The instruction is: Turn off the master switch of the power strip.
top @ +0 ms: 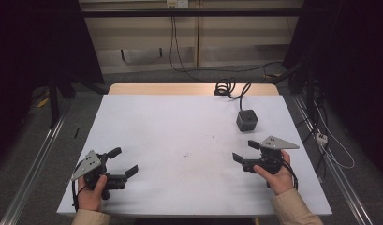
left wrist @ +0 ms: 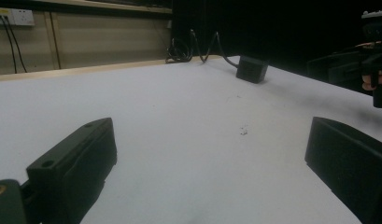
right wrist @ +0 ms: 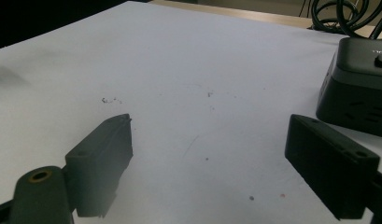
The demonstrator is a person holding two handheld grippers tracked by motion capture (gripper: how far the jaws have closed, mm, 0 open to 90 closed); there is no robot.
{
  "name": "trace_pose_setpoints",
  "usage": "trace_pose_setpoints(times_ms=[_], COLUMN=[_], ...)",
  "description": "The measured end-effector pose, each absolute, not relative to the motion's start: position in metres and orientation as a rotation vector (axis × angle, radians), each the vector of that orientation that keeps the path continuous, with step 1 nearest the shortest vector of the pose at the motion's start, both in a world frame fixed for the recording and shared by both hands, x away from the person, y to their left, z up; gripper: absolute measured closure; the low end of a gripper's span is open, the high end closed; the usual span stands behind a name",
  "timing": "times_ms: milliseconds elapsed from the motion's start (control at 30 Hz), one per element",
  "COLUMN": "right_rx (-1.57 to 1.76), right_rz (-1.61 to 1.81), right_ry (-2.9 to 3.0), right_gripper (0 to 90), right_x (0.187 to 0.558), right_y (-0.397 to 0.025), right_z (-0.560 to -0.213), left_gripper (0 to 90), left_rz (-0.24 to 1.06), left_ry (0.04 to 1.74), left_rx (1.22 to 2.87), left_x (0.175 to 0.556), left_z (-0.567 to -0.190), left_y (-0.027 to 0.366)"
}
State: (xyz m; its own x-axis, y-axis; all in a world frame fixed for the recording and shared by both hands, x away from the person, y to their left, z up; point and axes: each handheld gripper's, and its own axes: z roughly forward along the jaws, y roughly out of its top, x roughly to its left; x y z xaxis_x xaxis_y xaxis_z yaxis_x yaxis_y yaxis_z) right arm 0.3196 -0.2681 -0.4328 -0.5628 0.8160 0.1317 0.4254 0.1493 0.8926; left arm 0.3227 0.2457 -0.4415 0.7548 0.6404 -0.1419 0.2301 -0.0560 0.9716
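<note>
My left gripper point(top: 123, 161) rests low over the front left of the white table point(top: 180, 131), held in a hand. It is open, with bare tabletop between the jaws point(left wrist: 207, 158). My right gripper point(top: 245, 151) is held at the front right and is also open, holding nothing point(right wrist: 212, 154). Both grippers point toward the middle of the table. A small dark grey box point(top: 246, 120) stands just beyond the right gripper. In the right gripper view the box point(right wrist: 361, 93) sits close past the right jaw, apart from it.
A black cable point(top: 229, 88) runs from the box to a coil at the table's far edge. A few small dark marks point(top: 185, 154) dot the tabletop between the grippers. In the left gripper view the other hand's gripper point(left wrist: 361, 65) shows at far right, with the box point(left wrist: 251, 68) behind it.
</note>
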Motion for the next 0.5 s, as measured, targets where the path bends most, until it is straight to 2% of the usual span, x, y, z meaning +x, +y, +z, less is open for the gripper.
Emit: trace_pose_setpoints(times_ms=[500], right_rx=[1.163], right_rz=[1.394], right_ry=[2.053], right_gripper=[13.9], right_x=[0.296], right_y=[-0.272], right_z=[-0.436], left_gripper=[1.8], left_rz=[0.387], left_ry=[0.705], left_rx=[1.630], left_x=[0.323], left_z=[-0.441], left_y=[0.245])
